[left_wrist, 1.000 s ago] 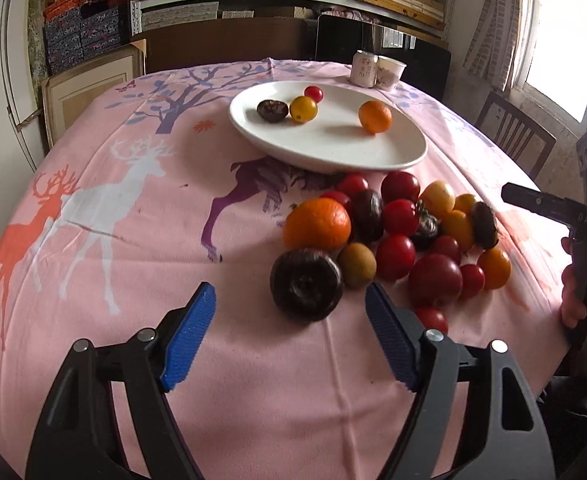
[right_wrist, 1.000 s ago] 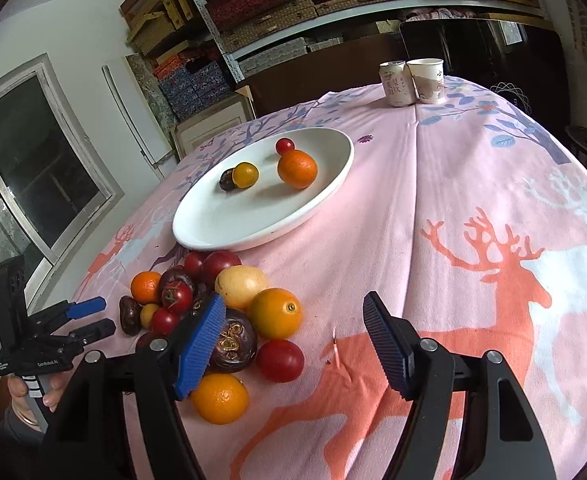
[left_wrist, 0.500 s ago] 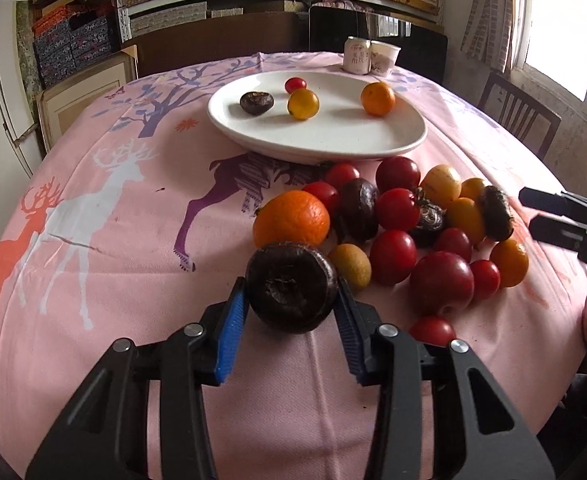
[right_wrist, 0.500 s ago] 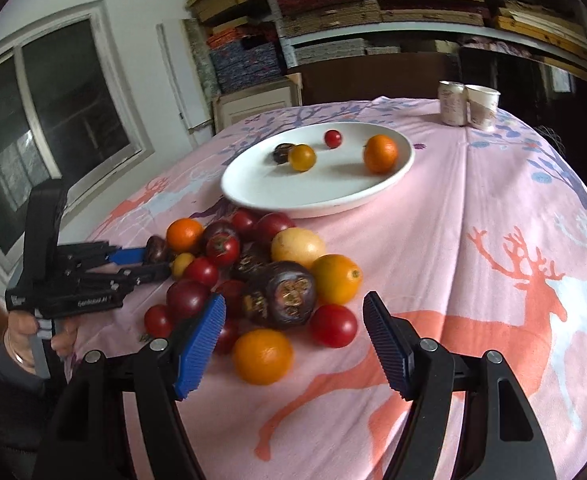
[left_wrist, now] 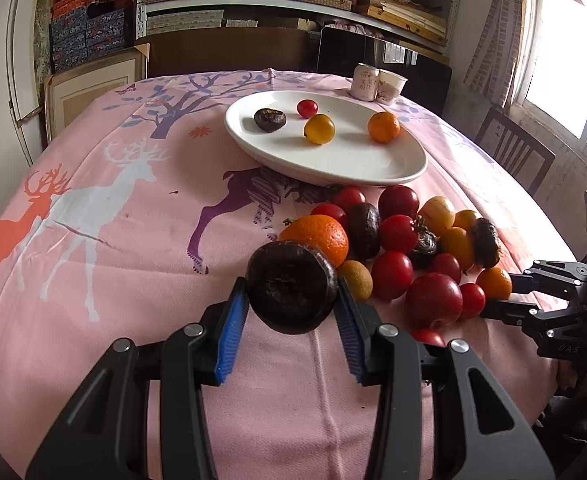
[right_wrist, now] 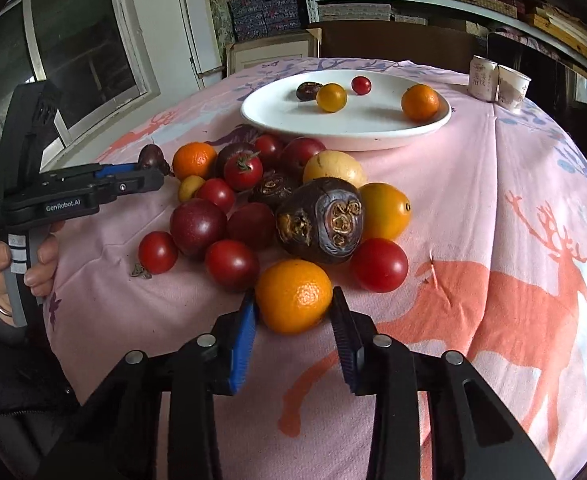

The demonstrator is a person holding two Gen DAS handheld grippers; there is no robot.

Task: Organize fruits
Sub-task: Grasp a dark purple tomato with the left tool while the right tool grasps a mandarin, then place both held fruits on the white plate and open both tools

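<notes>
Since the earlier frame both sets of jaws have come in from wide apart, each around one fruit.

My left gripper (left_wrist: 292, 298): ribbed blue pads clamped on a dark purple fruit (left_wrist: 292, 286), round, matte, wrinkled, dimpled at its centre; bottom centre of the left view.

My right gripper (right_wrist: 294, 312): jaws closing, pads touching both sides of a mandarin (right_wrist: 293, 295), orange, pebbled skin, glossy; lower centre of the right view.

Fruit pile (right_wrist: 269, 204), mid-frame: smooth red tomatoes, oranges, a pale yellow oval fruit, and a dark mangosteen (right_wrist: 320, 225) with dried crusty rosettes, just behind the mandarin.

White oval plate (right_wrist: 373, 128), glazed, shallow, upper centre. I count four items in it: one dark fruit, one yellow fruit, one small red tomato, one orange.

Pink tablecloth (right_wrist: 493, 184), soft woven fabric, printed with deer and trees.

Two paper cups (right_wrist: 497, 78), upper right, touching each other.
</notes>
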